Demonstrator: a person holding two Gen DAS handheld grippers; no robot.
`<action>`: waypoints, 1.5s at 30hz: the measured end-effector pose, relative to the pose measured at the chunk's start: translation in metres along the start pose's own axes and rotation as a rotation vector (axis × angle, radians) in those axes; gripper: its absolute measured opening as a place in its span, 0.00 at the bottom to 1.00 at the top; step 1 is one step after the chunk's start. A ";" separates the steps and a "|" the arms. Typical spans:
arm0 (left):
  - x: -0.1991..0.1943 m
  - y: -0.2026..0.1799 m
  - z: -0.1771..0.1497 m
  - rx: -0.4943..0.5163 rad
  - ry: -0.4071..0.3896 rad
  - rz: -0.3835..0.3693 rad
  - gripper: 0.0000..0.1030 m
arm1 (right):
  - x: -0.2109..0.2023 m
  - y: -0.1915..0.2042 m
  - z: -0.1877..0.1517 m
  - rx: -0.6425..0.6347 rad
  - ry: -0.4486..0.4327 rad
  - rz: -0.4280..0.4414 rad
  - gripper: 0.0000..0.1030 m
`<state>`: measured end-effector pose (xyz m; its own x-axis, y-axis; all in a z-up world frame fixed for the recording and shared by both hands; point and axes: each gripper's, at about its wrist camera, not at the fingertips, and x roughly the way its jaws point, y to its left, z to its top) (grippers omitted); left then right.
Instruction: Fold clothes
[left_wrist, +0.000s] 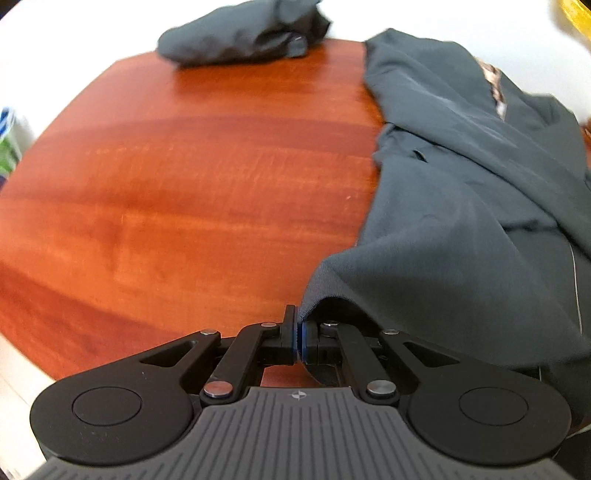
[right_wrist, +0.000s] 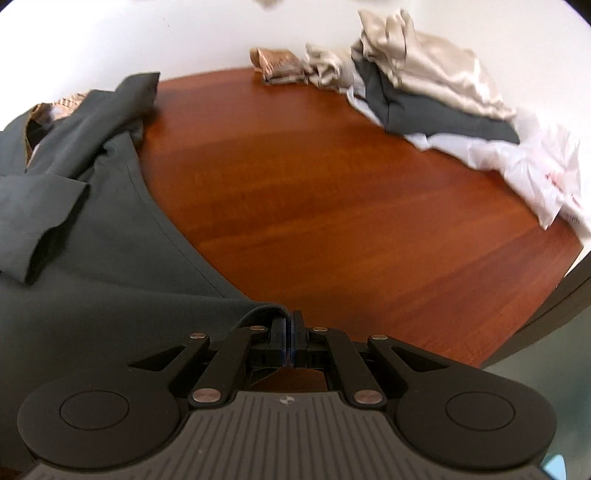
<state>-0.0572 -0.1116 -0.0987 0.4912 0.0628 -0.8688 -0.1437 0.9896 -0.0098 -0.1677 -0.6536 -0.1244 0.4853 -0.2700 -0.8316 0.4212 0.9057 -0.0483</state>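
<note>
Dark grey garment (left_wrist: 461, 206) on the wooden table (left_wrist: 184, 177), its hem corners pinched in both closed jaws.

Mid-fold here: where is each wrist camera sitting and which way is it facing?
Left wrist: on the left gripper, angled down across the table; jacket to its right, dark bundle far; only its fingers show, shut on the jacket's hem.
Right wrist: on the right gripper, angled down; jacket to its left, pile far; fingers shut on the hem.
Shared: jacket, table.
</note>
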 end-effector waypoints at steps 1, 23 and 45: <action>0.001 0.003 -0.001 -0.018 0.005 -0.006 0.02 | 0.001 -0.001 0.001 -0.005 0.003 0.000 0.02; -0.009 0.028 -0.028 -0.155 -0.015 -0.013 0.11 | 0.003 -0.008 0.019 -0.097 0.072 0.008 0.37; -0.042 0.027 -0.028 0.110 -0.085 0.005 0.37 | -0.027 0.022 0.015 -0.162 0.045 -0.053 0.55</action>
<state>-0.1053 -0.0915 -0.0764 0.5624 0.0735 -0.8236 -0.0536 0.9972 0.0524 -0.1603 -0.6317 -0.0942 0.4289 -0.3075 -0.8494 0.3144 0.9323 -0.1787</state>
